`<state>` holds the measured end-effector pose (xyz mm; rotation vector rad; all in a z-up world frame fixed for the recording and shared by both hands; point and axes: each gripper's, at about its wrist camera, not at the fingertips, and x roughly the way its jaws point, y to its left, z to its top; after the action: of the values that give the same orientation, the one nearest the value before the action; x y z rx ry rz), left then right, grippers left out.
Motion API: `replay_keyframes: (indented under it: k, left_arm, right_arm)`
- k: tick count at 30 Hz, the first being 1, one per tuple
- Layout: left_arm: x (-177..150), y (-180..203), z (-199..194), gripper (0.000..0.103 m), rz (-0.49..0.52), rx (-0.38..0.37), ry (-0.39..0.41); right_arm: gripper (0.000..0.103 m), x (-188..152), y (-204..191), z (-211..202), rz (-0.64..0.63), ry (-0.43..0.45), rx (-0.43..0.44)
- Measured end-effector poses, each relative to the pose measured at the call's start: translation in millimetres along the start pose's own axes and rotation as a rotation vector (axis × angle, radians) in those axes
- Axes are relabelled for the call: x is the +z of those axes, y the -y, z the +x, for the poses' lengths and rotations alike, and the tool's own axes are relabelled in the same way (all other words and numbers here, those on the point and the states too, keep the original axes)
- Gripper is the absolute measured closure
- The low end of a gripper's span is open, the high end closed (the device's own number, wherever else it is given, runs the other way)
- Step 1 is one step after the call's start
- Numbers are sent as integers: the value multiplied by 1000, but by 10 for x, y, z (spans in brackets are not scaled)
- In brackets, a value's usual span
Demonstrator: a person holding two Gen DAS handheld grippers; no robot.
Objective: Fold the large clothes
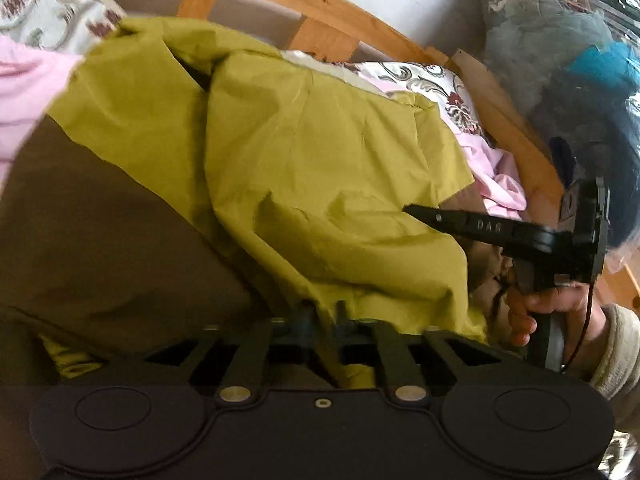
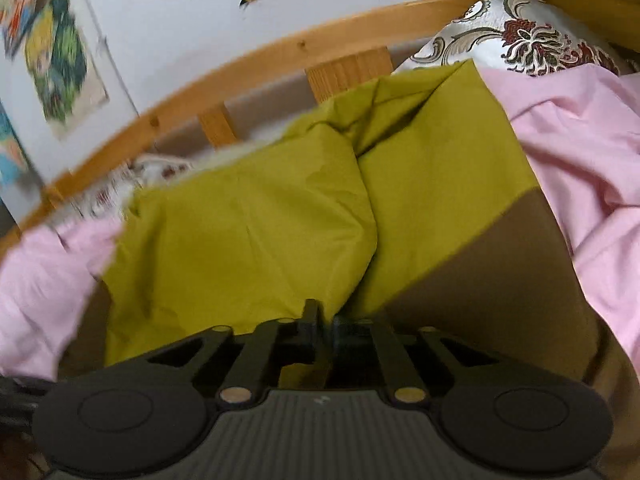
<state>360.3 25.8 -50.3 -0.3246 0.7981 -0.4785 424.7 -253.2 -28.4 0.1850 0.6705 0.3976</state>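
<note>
Left hand-held gripper [image 1: 323,312] pinches olive-green garment [image 1: 320,152]; right hand-held gripper [image 1: 408,210], reading "DAG", nips its edge

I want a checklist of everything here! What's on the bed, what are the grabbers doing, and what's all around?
Surface: bed with pink sheet, wrinkled.
Job's things: olive-green and brown garment spread on the bed, one green flap folded over.
Clutter: floral pillow at the garment's far edge.
Grippers: left gripper has its fingers pinched on the garment's near green edge; right gripper likewise closed on green cloth. A hand holds the right one.
Cables: one thin dark cable by that hand.
Surroundings: wooden bed rail, wall with colourful pictures, clear plastic bag of clothes.
</note>
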Motion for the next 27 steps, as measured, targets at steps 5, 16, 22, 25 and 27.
replay_keyframes:
  k: [5,16,22,25,27]
  left_arm:
    - [168,-66,-301,41,34,102,146]
    - [1066,-149,525,31,81,377,281]
    - [833,-172,792,25,138,422,221]
    - [739,-159,618,23,102,365,199]
    - [626,-123,433,19,94,329,193]
  right_arm:
    - [48,-24,-246,-176,-225,101,-148]
    - [16,188,-801,412,-677,318,-363]
    - [14,38,-706,710,-746,262,-384]
    - [14,29,-671,518,-656,260,-348]
    - [13,-18,-667,277,-614,277,-314]
